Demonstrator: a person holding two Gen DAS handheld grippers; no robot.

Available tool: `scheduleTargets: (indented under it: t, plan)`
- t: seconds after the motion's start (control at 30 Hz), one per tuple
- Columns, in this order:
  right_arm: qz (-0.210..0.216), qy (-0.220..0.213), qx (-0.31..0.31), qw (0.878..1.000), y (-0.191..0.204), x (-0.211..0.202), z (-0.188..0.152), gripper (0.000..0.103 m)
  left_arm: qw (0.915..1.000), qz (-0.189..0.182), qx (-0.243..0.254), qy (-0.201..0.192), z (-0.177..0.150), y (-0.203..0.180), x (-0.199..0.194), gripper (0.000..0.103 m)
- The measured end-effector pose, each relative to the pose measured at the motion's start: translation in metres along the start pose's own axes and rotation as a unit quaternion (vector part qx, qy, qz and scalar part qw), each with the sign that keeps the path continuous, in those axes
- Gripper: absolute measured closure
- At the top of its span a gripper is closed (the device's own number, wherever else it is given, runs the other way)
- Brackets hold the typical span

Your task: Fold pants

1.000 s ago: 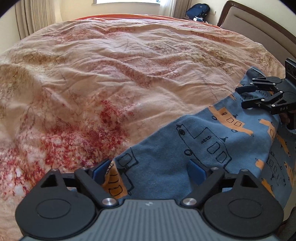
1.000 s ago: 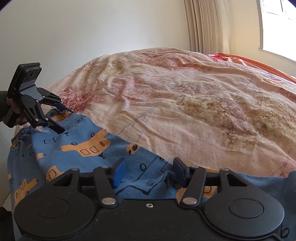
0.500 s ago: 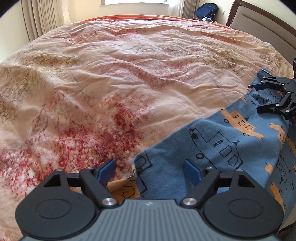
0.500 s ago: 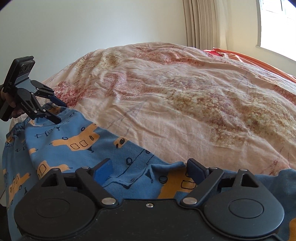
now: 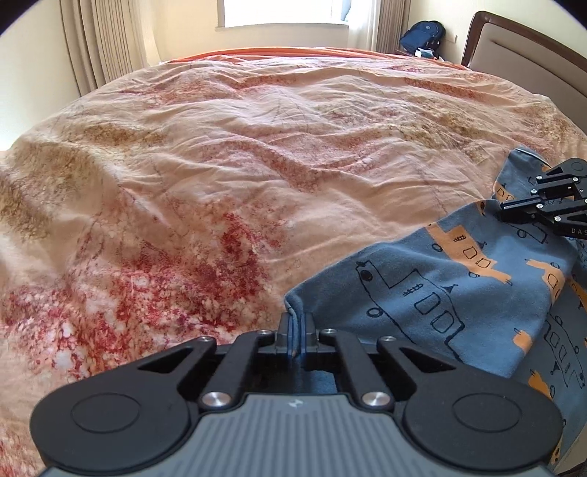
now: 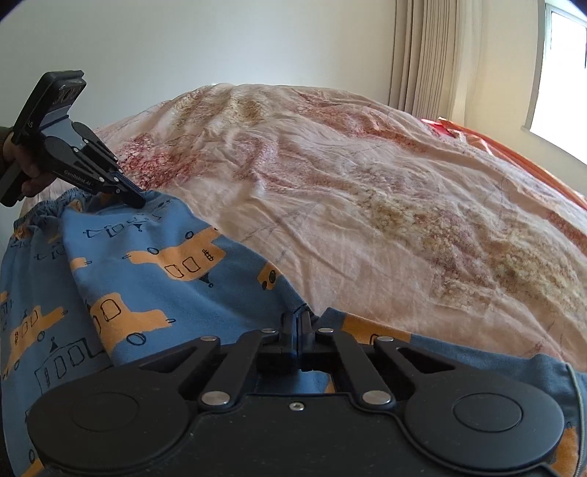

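Pinching a bunched corner of the blue pants point(image 5: 440, 293), the left gripper point(image 5: 295, 332) is holding its two fingers pressed together on the fabric at the near edge of the bed. The right gripper point(image 6: 298, 324) is doing the same further along, its fingers clamped on a raised fold of the same cloth. The pants, printed with orange trucks and dark outline drawings, are lying along the near side of the bed, spread over a wrinkled peach bedspread point(image 5: 256, 154) with red and tan blotches. In the right wrist view the left gripper is showing at the far left, held by a hand point(image 6: 25, 176) and tipping down onto the cloth beside a gathered edge that is probably the waistband, though the fisheye is making it hard to tell. In the left wrist view the right gripper is appearing at the right edge, resting on the pants. Curtains point(image 5: 99, 44) are hanging by a bright window, a headboard point(image 5: 528, 55) is standing at the upper right, and a dark backpack point(image 5: 422, 35) is sitting in the far corner.
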State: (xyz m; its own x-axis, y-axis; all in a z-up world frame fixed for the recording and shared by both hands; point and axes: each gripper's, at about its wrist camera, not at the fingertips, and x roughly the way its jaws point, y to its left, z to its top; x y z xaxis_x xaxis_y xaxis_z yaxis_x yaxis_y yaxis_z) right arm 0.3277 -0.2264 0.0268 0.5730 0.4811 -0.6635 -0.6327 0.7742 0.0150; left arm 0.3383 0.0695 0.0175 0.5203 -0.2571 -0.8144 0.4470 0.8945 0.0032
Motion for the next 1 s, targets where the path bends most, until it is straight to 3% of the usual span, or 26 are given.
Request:
scheduleTargets:
  t: [0.23,0.4,0.53,0.6,0.7,0.73,0.77,0.83,0.9,1.0]
  plan:
    - [-0.091,-0.066,-0.057,0.992,0.016,-0.014,0.026,0.103,0.9951,0.055,0.034,-0.075,0.007,-0.01,-0.031,0.102]
    - [-0.182,-0.125,-0.078,0.972,0.017,0.001,0.055,0.103,0.9847,0.113,0.032,-0.129,0.027,-0.001,-0.037,0.102]
    - [-0.147,-0.099,-0.029,0.984,0.002,0.029,0.069,0.103,0.9837,0.138,0.022,-0.113,0.038,0.012,-0.012,0.102]
    - [-0.127,-0.072,-0.017,0.989,-0.001,0.043,0.065,0.103,0.9859,0.133,0.01,-0.101,0.036,0.02,0.001,0.102]
    - [-0.07,-0.06,0.022,0.995,-0.011,0.049,0.054,0.081,0.9886,0.117,0.0,-0.094,0.027,0.027,0.015,0.101]
    - [-0.055,-0.057,0.032,0.996,-0.013,0.048,0.05,0.068,0.9899,0.108,-0.004,-0.092,0.025,0.03,0.016,0.1]
    - [-0.048,-0.054,0.039,0.997,-0.015,0.047,0.049,0.056,0.991,0.099,-0.009,-0.09,0.023,0.033,0.015,0.095]
    - [-0.037,-0.048,0.046,0.997,-0.018,0.047,0.047,0.041,0.9936,0.072,-0.014,-0.085,0.022,0.041,0.01,0.077]
    - [-0.024,-0.045,0.063,0.997,-0.022,0.048,0.047,0.033,0.9945,0.058,-0.015,-0.086,0.019,0.05,0.003,0.045]
    - [-0.007,-0.026,0.084,0.996,-0.027,0.053,0.044,0.031,0.995,0.055,-0.014,-0.082,0.015,0.063,-0.007,0.039]
